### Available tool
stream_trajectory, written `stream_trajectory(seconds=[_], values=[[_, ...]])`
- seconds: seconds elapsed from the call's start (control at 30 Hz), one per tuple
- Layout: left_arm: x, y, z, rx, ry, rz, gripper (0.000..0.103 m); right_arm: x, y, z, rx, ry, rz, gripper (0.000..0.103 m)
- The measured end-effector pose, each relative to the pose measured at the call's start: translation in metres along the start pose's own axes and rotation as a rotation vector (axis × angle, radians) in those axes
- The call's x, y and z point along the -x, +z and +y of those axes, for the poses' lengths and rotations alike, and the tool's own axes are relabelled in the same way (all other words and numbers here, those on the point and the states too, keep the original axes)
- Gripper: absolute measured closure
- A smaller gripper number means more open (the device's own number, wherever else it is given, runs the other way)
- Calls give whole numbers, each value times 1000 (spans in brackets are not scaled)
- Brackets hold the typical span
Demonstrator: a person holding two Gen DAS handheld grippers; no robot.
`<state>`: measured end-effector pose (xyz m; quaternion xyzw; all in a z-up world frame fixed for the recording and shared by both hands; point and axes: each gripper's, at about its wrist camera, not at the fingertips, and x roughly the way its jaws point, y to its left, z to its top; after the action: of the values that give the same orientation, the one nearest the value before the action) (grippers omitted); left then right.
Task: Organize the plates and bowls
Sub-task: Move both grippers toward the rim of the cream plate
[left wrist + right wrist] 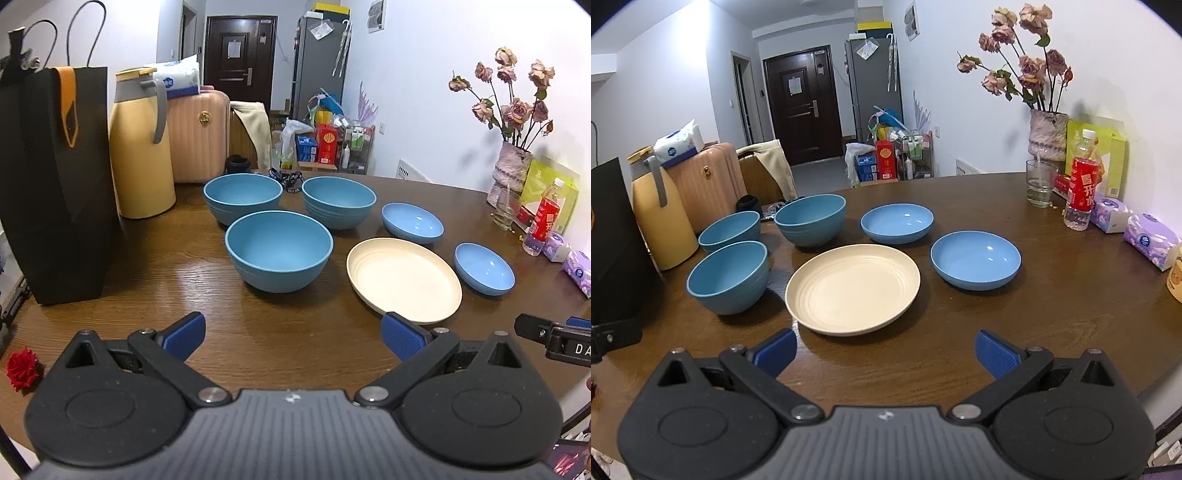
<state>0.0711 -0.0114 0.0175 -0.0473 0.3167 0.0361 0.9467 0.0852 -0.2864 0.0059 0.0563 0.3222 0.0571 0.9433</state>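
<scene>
Three deep blue bowls stand on the brown table: a near one (pixel 279 251) (pixel 727 277), a far left one (pixel 242 197) (pixel 729 230) and a far right one (pixel 339 206) (pixel 810 219). A cream plate (pixel 404 278) (pixel 853 288) lies to their right. Two shallow blue dishes (pixel 412 222) (pixel 484 268) lie beyond it, also in the right wrist view (pixel 897 223) (pixel 975 258). My left gripper (pixel 293 336) is open and empty in front of the near bowl. My right gripper (pixel 885 349) is open and empty just in front of the cream plate.
A black bag (pixel 51 177) and a yellow thermos (pixel 142 147) stand at the table's left. A vase of dried roses (pixel 1047 134), a glass (pixel 1039 182), a red-labelled bottle (pixel 1080 188) and tissue packs (pixel 1150 240) stand at the right. A red flower (pixel 22 369) lies at the near left edge.
</scene>
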Motion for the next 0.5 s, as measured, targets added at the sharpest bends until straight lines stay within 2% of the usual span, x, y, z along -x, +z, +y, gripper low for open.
stream_trajectory(seconds=[0.5], values=[[-54,28,-32,43,5,89,0,-64,50,-27,22,56,96,1]])
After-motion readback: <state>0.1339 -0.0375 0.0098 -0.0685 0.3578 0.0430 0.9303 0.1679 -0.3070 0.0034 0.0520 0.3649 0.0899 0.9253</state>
